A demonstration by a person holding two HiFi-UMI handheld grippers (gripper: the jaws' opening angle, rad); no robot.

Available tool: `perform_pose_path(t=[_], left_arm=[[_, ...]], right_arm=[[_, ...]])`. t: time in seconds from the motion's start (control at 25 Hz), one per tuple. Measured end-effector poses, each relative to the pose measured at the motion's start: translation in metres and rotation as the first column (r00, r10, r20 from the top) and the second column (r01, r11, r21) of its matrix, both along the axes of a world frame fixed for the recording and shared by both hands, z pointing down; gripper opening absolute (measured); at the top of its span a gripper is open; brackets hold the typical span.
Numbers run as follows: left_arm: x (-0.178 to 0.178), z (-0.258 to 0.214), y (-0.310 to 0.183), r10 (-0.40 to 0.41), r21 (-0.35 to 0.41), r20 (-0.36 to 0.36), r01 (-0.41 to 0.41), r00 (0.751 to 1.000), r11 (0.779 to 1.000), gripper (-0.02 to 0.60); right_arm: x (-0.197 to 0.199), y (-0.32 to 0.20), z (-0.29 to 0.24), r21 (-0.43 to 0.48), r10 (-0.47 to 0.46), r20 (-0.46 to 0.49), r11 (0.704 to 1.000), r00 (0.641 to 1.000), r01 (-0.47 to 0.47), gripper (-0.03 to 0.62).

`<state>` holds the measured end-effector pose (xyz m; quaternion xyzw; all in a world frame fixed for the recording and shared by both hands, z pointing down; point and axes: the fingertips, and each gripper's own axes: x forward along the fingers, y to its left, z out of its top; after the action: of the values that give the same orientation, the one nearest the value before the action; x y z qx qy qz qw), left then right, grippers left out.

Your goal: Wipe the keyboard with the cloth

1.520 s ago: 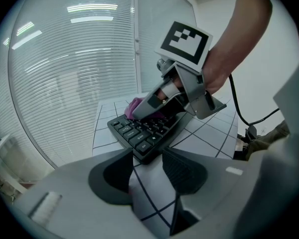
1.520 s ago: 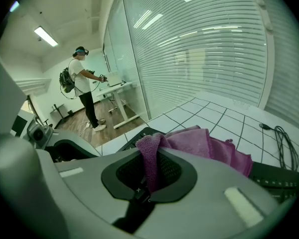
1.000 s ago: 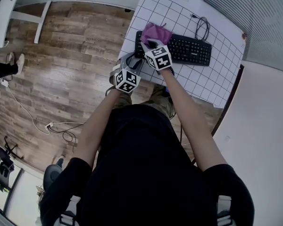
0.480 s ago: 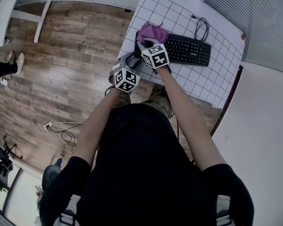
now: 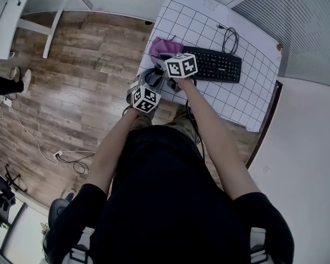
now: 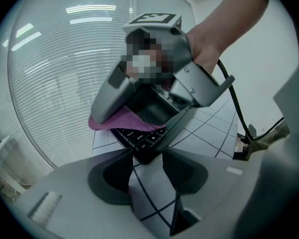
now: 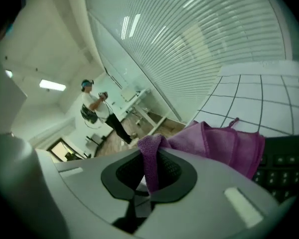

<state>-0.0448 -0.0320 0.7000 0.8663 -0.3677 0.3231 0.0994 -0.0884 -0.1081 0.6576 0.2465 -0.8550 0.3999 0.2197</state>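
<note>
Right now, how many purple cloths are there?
1: the cloth lies over the keyboard's left end, pinched in the right gripper. I see no others.

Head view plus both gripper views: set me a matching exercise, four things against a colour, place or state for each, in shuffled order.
1. cloth
2. keyboard
3. left gripper
4. cable

A. jaws apart, nothing between them
B. black, lying on the gridded table
C. purple, pinched in the jaws of the right gripper
D. looped on the table at the keyboard's far side

Pairs: 1-C, 2-B, 3-A, 4-D.
</note>
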Motion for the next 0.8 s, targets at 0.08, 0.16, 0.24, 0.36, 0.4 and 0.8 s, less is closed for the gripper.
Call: perform_pose_path(t=[0.08, 0.16, 0.24, 0.36, 0.4, 0.8], left_arm=[[0.0, 0.0, 0.0, 0.005, 0.003, -0.001, -0.005, 1.0, 1.0, 0.16], [-0.001, 0.0, -0.001, 0.004, 0.006, 0.003, -0.004, 1.0, 1.0, 0.16], [-0.001, 0.0, 0.0, 0.003, 0.002, 0.002, -0.003, 1.0, 1.0, 0.16], [-0.003, 0.0, 0.0, 0.002, -0.004, 0.0, -0.002, 1.0, 1.0, 0.16], [-0.003, 0.0, 0.0, 0.001, -0.004, 0.001, -0.001, 1.0, 1.0, 0.158], [-0.005, 0.001, 0.0, -0.005, -0.003, 0.009, 0.005, 1.0, 1.0, 0.158]], right_arm=[[-0.004, -0.001, -0.022, -0.031, 0.026, 0.118, 0.999, 0.993, -0.023, 0.04], [0.002, -0.006, -0.045, -0.014, 0.063, 0.183, 0.998, 0.981, -0.062, 0.04], [0.017, -0.011, -0.068, 0.004, 0.11, 0.244, 0.993, 0.963, -0.114, 0.04], [0.059, -0.014, -0.093, 0.018, 0.186, 0.303, 0.979, 0.935, -0.201, 0.04], [0.077, -0.014, -0.098, 0.026, 0.211, 0.306, 0.973, 0.928, -0.23, 0.04], [0.274, 0.005, -0.124, 0.098, 0.453, 0.293, 0.862, 0.842, -0.497, 0.04]])
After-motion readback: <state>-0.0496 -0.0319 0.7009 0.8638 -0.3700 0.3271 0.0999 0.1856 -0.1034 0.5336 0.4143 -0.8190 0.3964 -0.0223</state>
